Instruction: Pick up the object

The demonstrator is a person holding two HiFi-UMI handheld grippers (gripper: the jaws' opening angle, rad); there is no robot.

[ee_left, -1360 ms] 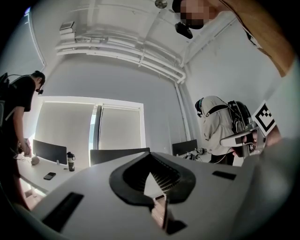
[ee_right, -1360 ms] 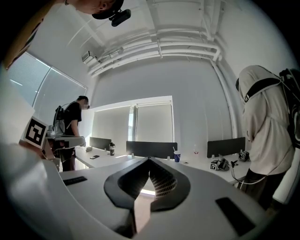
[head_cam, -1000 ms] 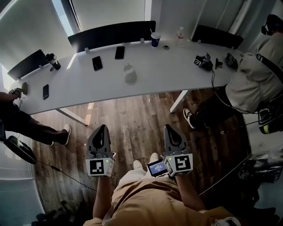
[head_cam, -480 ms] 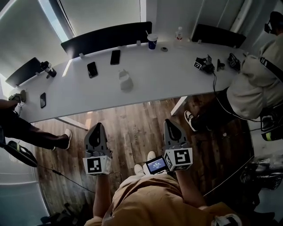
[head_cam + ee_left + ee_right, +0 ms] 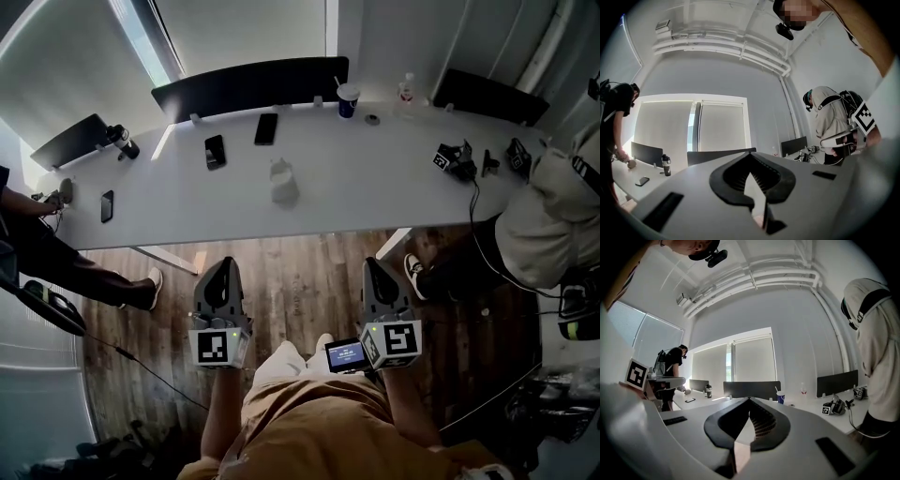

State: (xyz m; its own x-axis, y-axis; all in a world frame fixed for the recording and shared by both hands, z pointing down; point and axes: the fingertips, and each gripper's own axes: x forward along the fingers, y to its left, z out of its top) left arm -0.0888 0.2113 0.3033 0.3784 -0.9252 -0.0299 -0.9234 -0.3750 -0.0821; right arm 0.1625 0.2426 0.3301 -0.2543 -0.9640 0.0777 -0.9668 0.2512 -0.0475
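Left gripper (image 5: 224, 272) and right gripper (image 5: 376, 270), jaws together, empty, hung at waist, well apart from object (image 5: 283, 182) on table (image 5: 375, 187); reach likely unstarted.

head view: steeply down | gripper views: forward, level — shared: table (image 5: 375, 178)

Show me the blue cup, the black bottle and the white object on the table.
blue cup (image 5: 348, 99), head view, its side.
black bottle (image 5: 124, 143), head view, its body.
white object (image 5: 283, 182), head view, its middle.

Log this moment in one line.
left gripper: shut, empty | right gripper: shut, empty | white object: on table, untouched
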